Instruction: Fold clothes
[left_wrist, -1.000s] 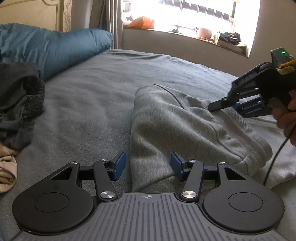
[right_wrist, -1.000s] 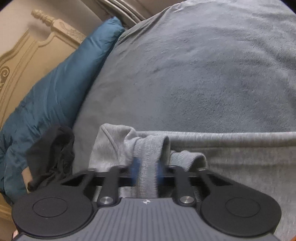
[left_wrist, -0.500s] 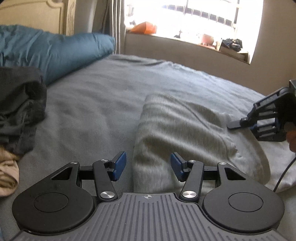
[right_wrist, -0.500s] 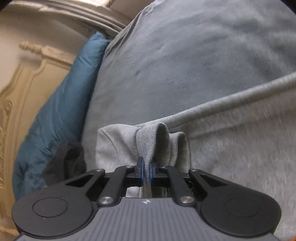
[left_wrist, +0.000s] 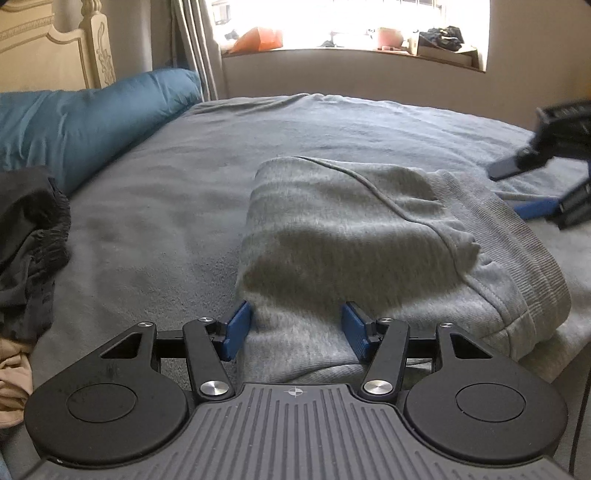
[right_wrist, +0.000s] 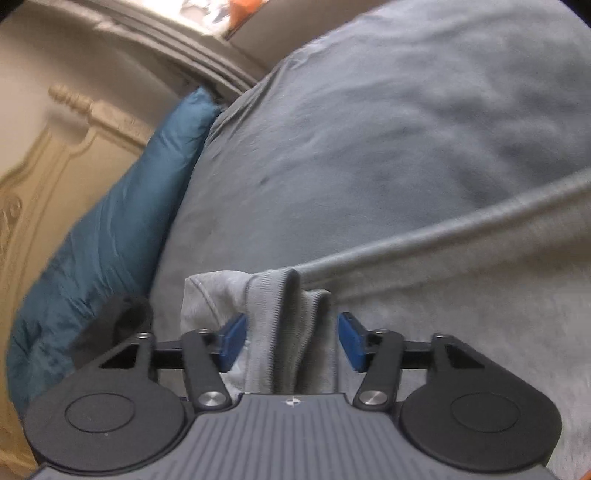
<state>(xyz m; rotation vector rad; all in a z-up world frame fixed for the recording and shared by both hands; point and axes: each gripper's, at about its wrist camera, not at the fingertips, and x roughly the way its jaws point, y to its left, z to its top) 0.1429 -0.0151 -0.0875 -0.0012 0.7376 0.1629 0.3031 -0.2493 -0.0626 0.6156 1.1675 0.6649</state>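
Observation:
A grey sweatshirt (left_wrist: 354, 240) lies folded over on the grey bed cover, its ribbed hem (left_wrist: 517, 258) along the right side. My left gripper (left_wrist: 293, 330) is open, its blue pads on either side of the garment's near edge. In the right wrist view my right gripper (right_wrist: 291, 341) is open too, with the bunched ribbed hem (right_wrist: 291, 328) standing loose between its pads. The right gripper (left_wrist: 532, 184) also shows, blurred, at the far right of the left wrist view, just past the hem.
A teal pillow (left_wrist: 85, 118) and a cream headboard (left_wrist: 55, 48) lie at the left. Dark clothes (left_wrist: 29, 229) and a beige garment (left_wrist: 11, 384) are piled at the left edge. A windowsill with clutter (left_wrist: 351, 37) runs behind the bed.
My right gripper, shut on the ribbed hem half a second ago, has opened and let it go. It has pulled back to the right. The sweatshirt now lies flatter.

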